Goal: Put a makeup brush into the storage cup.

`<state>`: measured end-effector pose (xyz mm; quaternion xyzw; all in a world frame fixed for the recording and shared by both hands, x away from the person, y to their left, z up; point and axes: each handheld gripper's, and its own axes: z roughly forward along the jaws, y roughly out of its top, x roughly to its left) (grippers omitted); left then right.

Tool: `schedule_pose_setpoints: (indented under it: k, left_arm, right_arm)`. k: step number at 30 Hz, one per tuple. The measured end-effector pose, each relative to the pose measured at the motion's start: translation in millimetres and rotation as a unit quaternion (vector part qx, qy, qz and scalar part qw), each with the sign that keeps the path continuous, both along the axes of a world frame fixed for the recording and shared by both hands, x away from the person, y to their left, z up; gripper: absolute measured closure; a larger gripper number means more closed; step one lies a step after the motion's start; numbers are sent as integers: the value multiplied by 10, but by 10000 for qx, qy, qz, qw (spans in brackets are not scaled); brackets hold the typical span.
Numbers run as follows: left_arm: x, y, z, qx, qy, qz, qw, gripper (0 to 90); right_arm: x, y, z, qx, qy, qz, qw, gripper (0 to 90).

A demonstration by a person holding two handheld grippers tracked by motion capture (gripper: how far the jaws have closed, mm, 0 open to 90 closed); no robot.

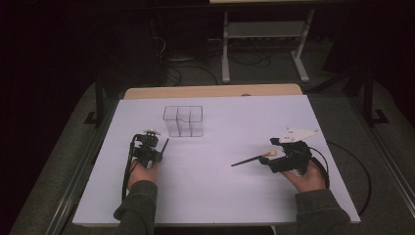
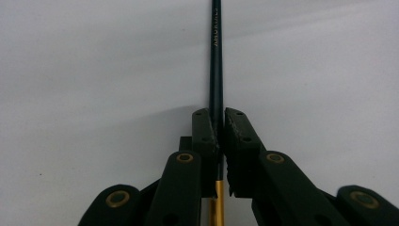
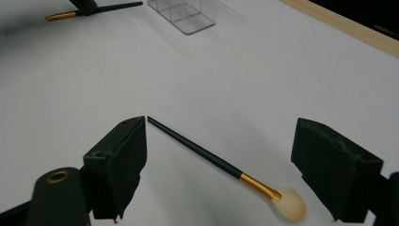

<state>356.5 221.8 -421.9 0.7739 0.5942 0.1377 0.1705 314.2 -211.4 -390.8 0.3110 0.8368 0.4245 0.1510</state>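
Observation:
My left gripper [image 1: 157,152] [image 2: 216,115] is shut on a makeup brush [image 1: 165,145] with a dark green handle [image 2: 216,56]. Its gold ferrule [image 2: 216,200] sits behind the jaws, and the handle points away over the white table. My right gripper [image 1: 269,152] [image 3: 221,126] stands open around a second brush [image 1: 250,159] [image 3: 200,151] that lies flat on the table. That brush's pale bristles [image 3: 291,205] rest near the right-hand jaw, and neither jaw touches it. A clear divided organiser box [image 1: 183,121] [image 3: 186,15] stands at the back, just beyond my left gripper.
The white table top [image 1: 220,196] has a wooden strip [image 1: 210,91] along its far edge. Beyond it is a dark floor with cables and a metal frame [image 1: 264,44]. A black cable [image 1: 359,171] loops off the table's right side.

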Motion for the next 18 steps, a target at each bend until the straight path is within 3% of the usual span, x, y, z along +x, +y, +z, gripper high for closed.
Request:
schedule_pose_setpoints:
  k: [10,18]
  left_arm:
    - [-35,66,19,62,65,-324,9994,835]
    - [-143,206,83,4,-8,-522,9986,835]
  right_arm:
    - [3,19,-11,-18,-6,19,10000,181]
    - [1,49,-19,-57,16,59,10000,184]
